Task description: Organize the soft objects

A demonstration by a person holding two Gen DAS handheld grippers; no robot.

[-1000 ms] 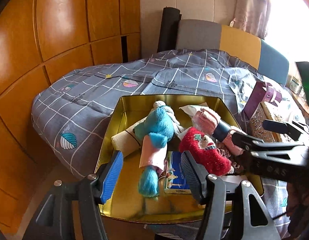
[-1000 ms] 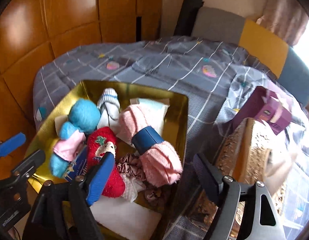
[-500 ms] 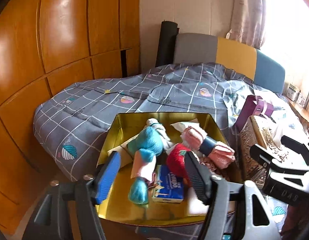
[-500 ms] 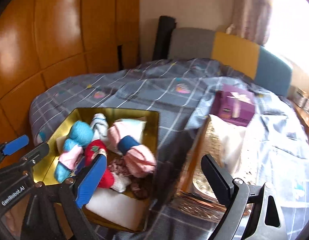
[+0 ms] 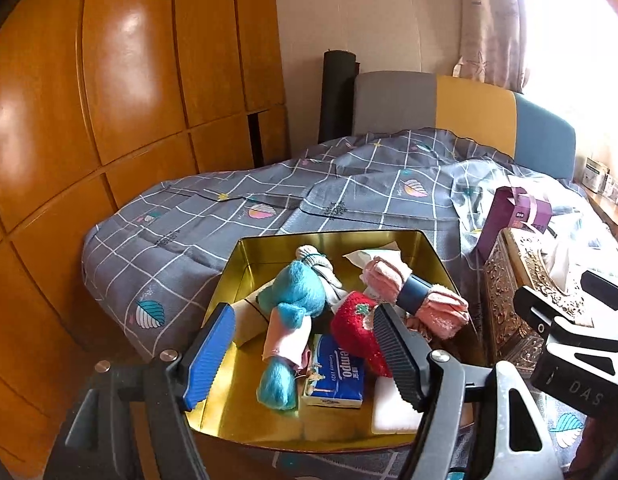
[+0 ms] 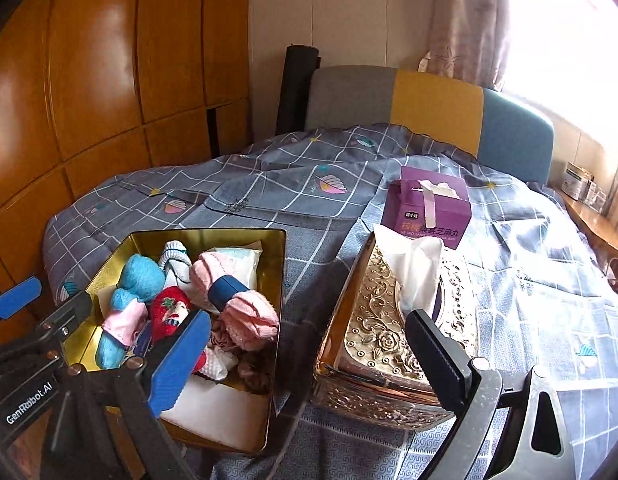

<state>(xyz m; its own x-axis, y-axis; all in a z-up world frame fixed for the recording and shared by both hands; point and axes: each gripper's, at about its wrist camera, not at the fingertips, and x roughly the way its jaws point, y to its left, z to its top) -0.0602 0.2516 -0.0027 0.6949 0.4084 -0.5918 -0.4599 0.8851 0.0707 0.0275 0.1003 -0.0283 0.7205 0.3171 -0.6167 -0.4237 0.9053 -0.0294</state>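
Both the left gripper (image 5: 305, 356) and right gripper (image 6: 309, 364), jaws wide and empty, have pulled back from the gold metal tin (image 6: 279, 280) at the bed's near edge; sorting seems finished.

Open left hand-held gripper (image 5: 305, 360) hangs over gold tin (image 5: 245, 264) of rolled socks (image 5: 297, 292)

Both wrist cams sit near the foot of the bed, looking toward the headboard. Left one's close over the gold rectangular tin (image 5: 333, 240), right one's further right, and both catch that tin (image 6: 205, 236) plus the ornate gold tissue box (image 6: 373, 344).
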